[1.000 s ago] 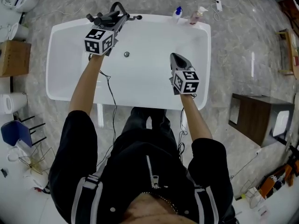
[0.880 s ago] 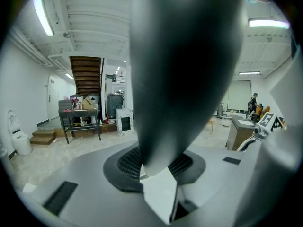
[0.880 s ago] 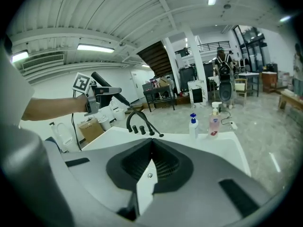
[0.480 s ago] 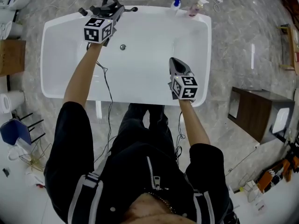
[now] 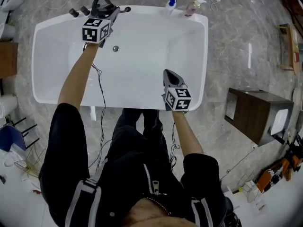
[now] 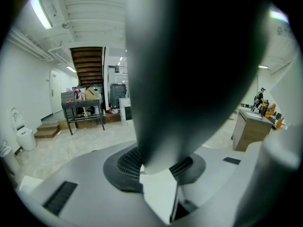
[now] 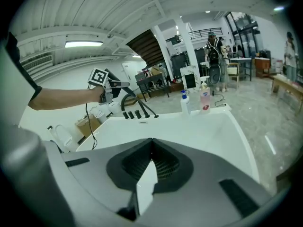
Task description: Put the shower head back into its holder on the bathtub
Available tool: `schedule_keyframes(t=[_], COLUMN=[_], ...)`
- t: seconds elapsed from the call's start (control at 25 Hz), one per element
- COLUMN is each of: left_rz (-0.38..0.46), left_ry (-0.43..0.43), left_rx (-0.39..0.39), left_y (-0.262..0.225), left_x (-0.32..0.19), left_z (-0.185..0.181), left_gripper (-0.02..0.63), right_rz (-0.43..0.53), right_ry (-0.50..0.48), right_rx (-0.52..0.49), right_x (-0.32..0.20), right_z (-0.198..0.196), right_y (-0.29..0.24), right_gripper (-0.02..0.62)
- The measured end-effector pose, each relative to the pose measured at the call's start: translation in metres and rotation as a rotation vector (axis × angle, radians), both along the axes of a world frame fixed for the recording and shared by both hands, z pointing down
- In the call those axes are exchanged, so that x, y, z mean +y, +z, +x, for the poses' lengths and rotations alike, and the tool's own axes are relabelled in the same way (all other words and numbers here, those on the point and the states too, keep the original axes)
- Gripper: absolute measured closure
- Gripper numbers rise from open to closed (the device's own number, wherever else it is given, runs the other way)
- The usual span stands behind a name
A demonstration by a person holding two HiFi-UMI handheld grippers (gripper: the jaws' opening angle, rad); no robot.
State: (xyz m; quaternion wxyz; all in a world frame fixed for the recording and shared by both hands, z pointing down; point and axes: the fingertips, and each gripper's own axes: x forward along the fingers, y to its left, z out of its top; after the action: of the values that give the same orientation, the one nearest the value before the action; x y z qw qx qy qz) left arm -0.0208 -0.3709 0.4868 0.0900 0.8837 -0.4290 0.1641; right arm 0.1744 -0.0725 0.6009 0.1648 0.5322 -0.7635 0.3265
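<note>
Fingers [image 6: 71, 178] on shower head [image 6: 189, 70] — left gripper [image 6: 158, 169]

The dark, rounded shower head [image 6: 189, 70] is sitting clamped in the left hand-held gripper [image 5: 108, 14], hanging by the black tap fittings [image 5: 102, 3] on the white bathtub's [image 5: 201, 56] far rim. Its holder is not showing clearly among them.

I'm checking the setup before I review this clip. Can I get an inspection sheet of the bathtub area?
Surface: white bathtub.
Job's things: shower head held near tap knobs at far rim.
Clutter: two bottles on far rim.
Grippers: left gripper shut on shower head; right gripper shut, empty, over tub.
Cables: a cable trails from each gripper.
Surroundings: marble floor, brown cabinet.
</note>
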Motion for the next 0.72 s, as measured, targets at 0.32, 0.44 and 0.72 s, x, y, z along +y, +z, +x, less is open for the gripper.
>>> schedule_keyframes(t=[0.32,0.44,0.72], left_rz=[-0.009,-0.020,0.002], left_ry=[-0.051,-0.062,-0.060], left_rx=[-0.009,-0.006,-0.023], left_y=[0.034,0.050,0.071], left_x=[-0.017,-0.023,-0.043], left_z=[0.001,0.003,0.010], left_gripper=[0.465,0.466,0.466], right_rz=[-0.019,-0.041,-0.037], right_ry=[-0.001,0.000,-0.022], right_rx=[-0.010,-0.028,-0.018], right_x=[0.002,0.008,0.007], right_z=[-0.008,-0.016,-0.037], right_y=[0.017,0.030,0.044], right_gripper=[0.586,0.586,0.586])
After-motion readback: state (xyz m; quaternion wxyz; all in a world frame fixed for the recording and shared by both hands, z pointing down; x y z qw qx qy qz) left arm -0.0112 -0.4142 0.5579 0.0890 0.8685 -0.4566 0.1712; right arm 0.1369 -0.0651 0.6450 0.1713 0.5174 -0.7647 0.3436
